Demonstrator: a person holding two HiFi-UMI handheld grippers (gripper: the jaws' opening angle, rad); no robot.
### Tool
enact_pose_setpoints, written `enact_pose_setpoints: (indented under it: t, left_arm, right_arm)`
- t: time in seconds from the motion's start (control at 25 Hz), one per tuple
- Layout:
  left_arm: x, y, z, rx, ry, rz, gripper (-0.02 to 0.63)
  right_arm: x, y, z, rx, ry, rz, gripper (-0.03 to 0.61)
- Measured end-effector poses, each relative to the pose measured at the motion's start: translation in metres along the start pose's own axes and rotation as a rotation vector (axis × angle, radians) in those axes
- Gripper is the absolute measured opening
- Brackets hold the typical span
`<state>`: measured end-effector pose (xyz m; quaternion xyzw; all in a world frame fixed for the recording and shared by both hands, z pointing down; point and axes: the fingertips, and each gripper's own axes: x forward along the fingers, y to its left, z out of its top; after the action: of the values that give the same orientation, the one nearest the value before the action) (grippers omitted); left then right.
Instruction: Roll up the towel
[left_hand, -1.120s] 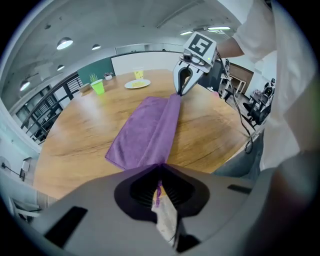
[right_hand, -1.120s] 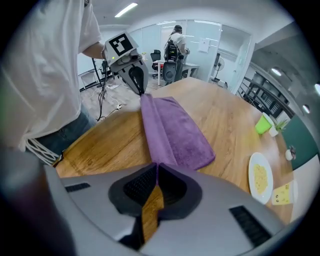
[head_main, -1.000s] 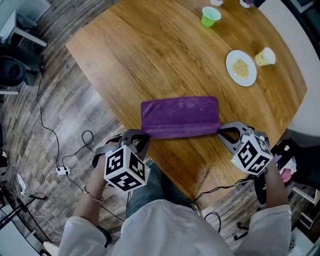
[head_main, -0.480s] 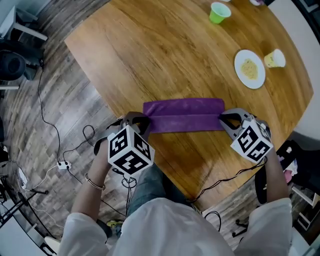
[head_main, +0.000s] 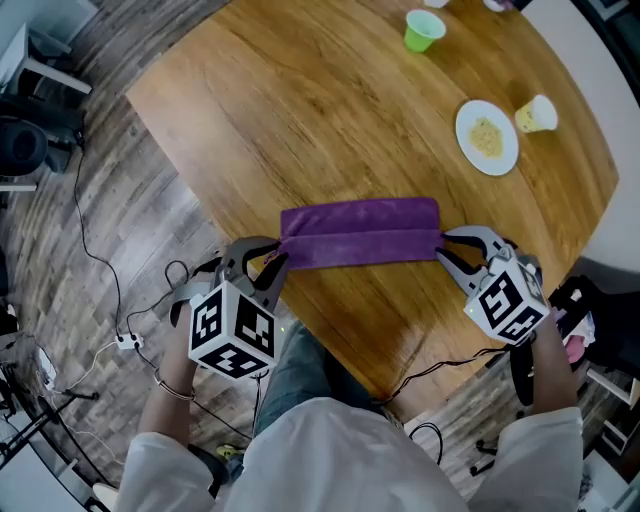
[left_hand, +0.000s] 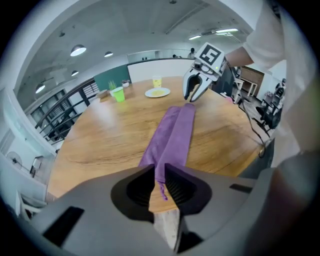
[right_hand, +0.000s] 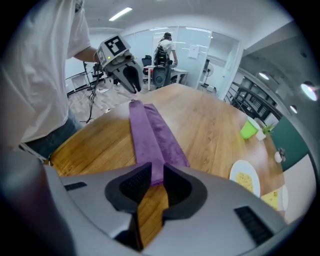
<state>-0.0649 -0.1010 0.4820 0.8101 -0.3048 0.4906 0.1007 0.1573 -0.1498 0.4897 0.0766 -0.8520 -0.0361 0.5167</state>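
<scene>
The purple towel (head_main: 360, 235) lies on the wooden table (head_main: 300, 110) as a long narrow band, folded lengthwise, near the front edge. My left gripper (head_main: 277, 262) is at its left end and my right gripper (head_main: 443, 247) at its right end. Both pairs of jaws have just been opening. In the left gripper view the towel (left_hand: 172, 135) runs away from my left gripper (left_hand: 160, 167), its corner loose in the gap between the jaws. The right gripper view shows the towel (right_hand: 150, 135) ending between the parted jaws of my right gripper (right_hand: 152, 172).
A green cup (head_main: 421, 31), a white plate with food (head_main: 487, 137) and a tipped yellow cup (head_main: 533, 113) stand at the table's far right. Cables (head_main: 110, 290) trail over the floor on the left. My body is close against the table's front edge.
The towel's near edge went over onto the far part, leaving a narrower band. Both grippers' jaws have spread apart, and the left gripper has drawn back toward me.
</scene>
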Motion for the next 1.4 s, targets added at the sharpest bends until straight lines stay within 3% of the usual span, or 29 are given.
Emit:
enact_pose_setpoints:
  t: [0.16, 0.48, 0.76, 1.12, 1.4]
  left_arm:
    - [0.009, -0.032, -0.005, 0.143, 0.012, -0.042, 0.063]
    - [0.041, -0.038, -0.022, 0.179, 0.068, -0.022, 0.055]
    - [0.037, -0.041, -0.025, 0.133, 0.061, -0.032, 0.026]
    - [0.009, -0.078, -0.033, 0.053, 0.078, -0.144, 0.026]
    - [0.007, -0.045, -0.018, -0.047, 0.077, -0.173, 0.026]
  right_arm:
    - [0.009, 0.029, -0.006, -0.103, 0.047, 0.031, 0.074]
    - [0.031, 0.026, -0.016, -0.147, 0.075, 0.007, 0.05]
    - [0.029, 0.033, -0.014, -0.118, 0.071, 0.005, 0.023]
    - [0.0, 0.077, -0.014, 0.007, 0.037, 0.155, 0.02]
    - [-0.003, 0.043, -0.002, 0.075, 0.009, 0.179, 0.021]
